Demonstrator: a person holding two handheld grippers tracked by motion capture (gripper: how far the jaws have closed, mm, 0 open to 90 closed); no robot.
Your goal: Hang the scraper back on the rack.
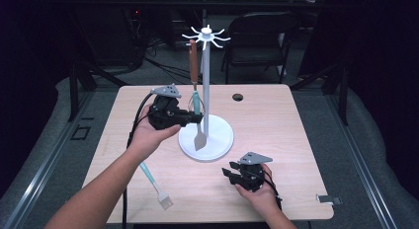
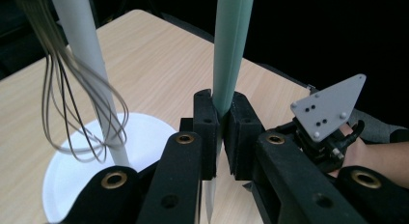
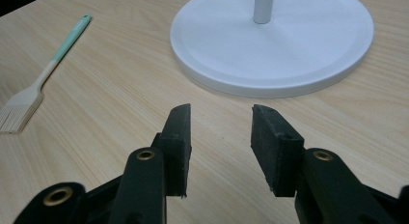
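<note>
One utensil, a spatula (image 1: 199, 125) with a mint-green handle and a metal blade, is pinched in the left tongs (image 1: 196, 118) at the lower handle, as the left gripper view confirms (image 2: 230, 64). Its long axis is held upright, blade down, handle pointing up towards the hooked crown (image 1: 206, 36) of the white hanging stand (image 1: 206, 91). The deciding relation is vertical: the hooks stand well above the handle's top end, and the spatula is just beside the stand's pole, over the round base (image 1: 220, 140). The left hand (image 1: 148, 135) is clearly the nearer one to the stand.

A whisk (image 1: 193, 66) with a brown handle is already hung from one hook; its wire loops (image 2: 79, 113) hang close beside the pole, near the spatula. A judgement is offered that these wires are what could be struck on the way up.

The right tongs (image 1: 231, 172) are spread with nothing between them (image 3: 219, 147), low over the bench (image 1: 296, 140), near the base. A pastry brush (image 1: 154, 185) with a mint handle lies flat on the bench, well apart from the stand.
</note>
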